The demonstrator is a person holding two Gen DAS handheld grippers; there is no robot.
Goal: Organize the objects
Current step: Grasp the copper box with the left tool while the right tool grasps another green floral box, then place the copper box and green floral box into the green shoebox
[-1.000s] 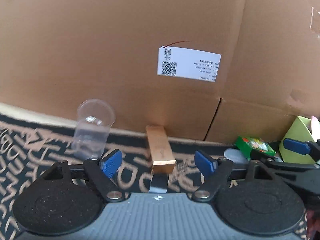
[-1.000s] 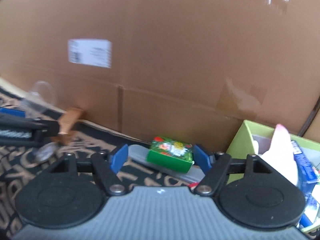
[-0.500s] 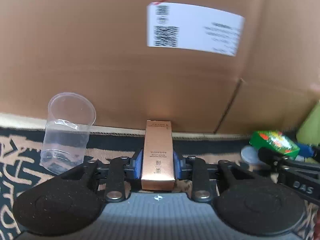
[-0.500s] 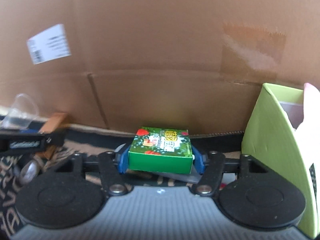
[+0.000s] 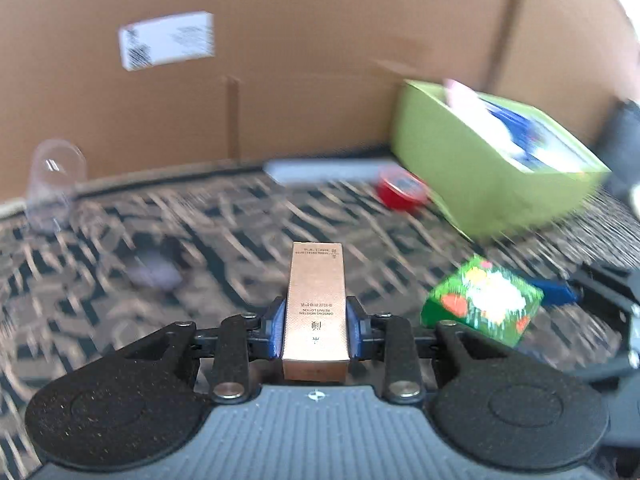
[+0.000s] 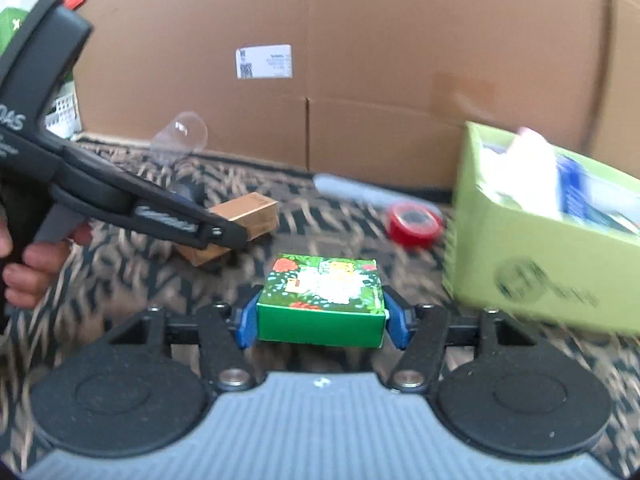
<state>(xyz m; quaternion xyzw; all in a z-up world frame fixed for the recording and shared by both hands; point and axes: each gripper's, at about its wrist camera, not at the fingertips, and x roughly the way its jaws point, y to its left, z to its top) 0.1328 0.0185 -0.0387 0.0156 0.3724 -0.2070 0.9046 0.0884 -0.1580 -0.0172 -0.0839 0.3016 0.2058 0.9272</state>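
Two small boxes are held off the patterned mat, one in each gripper.

The left gripper (image 5: 315, 330) is clamped on a slim copper box (image 5: 316, 304) across its narrow sides near one end, so most of its length juts forward above the mat (image 5: 120, 248). The right gripper (image 6: 318, 316) is clamped on a flat green box (image 6: 322, 294) across its width. Both are judged to be light, stiff cardboard that would dent under hard squeezing; the copper box, being long, is best gripped nearer its middle to limit swinging. A lime-green bin (image 6: 532, 264), already holding items, stands to the right and is judged the likely destination. A clear cup (image 5: 54, 184) and red tape roll (image 6: 414, 222) lie apart.
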